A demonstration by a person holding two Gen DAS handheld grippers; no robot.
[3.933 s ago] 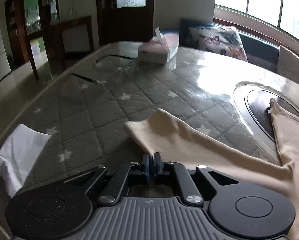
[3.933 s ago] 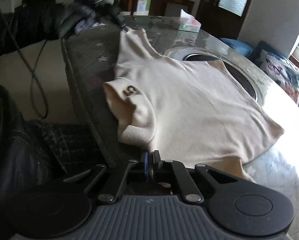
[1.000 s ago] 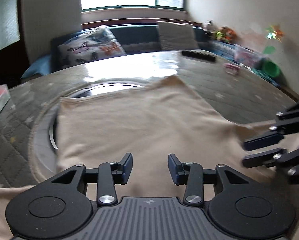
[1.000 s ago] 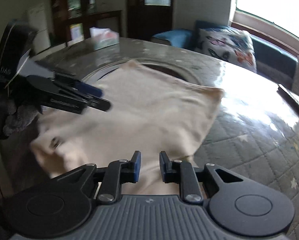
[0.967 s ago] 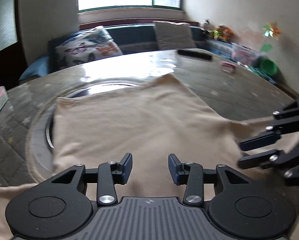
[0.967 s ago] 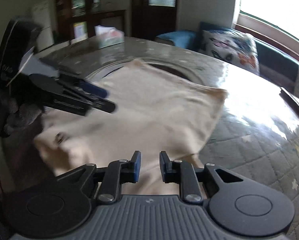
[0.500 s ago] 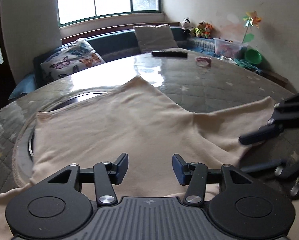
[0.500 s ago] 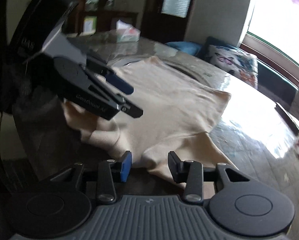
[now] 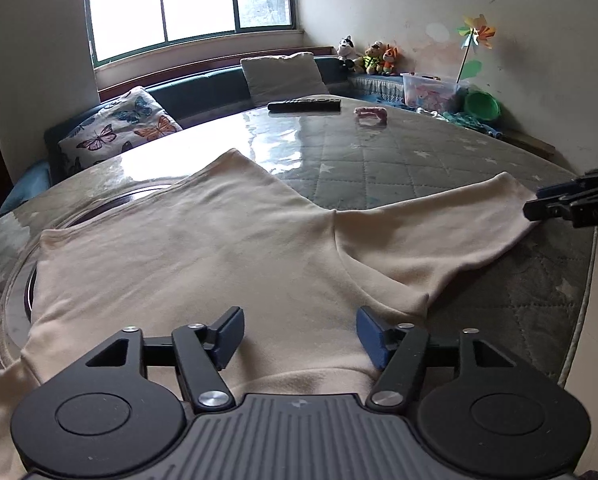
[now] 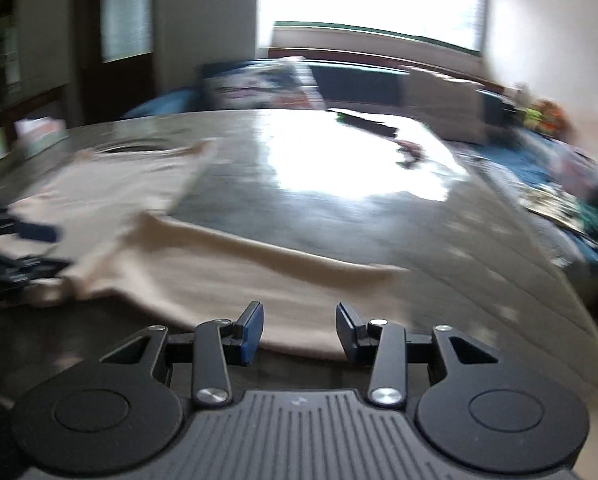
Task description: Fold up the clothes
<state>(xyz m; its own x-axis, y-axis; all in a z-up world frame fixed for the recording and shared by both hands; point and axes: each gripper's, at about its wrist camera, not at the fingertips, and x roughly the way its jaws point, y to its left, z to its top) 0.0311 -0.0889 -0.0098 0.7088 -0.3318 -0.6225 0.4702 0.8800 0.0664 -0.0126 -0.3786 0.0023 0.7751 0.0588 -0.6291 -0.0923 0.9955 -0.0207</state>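
Note:
A cream shirt (image 9: 219, 248) lies spread flat on the round quilted table (image 9: 419, 168), one sleeve (image 9: 451, 232) stretched to the right. My left gripper (image 9: 299, 336) hovers over the shirt's near edge. Its jaws are opening, and the cloth lies under them without being pinched. In the left wrist view my right gripper (image 9: 571, 204) pokes in at the right edge, by the sleeve's end. The right wrist view is blurred by motion. There my right gripper (image 10: 299, 330) stands open over the near edge of the sleeve (image 10: 259, 276), nothing pressed between its pads, and the left gripper (image 10: 19, 248) shows at far left.
A black remote (image 9: 303, 104) and a small pink thing (image 9: 371, 114) lie on the far side of the table. The turntable ring (image 9: 111, 200) lies partly under the shirt. The table's edge (image 9: 579, 320) runs close on the right. A bench with cushions (image 9: 119, 128) lines the window wall.
Both grippers, earlier shut on the cloth, have let go. The left jaws keep widening. The right gripper has swung right to the sleeve, which now lies stretched out.

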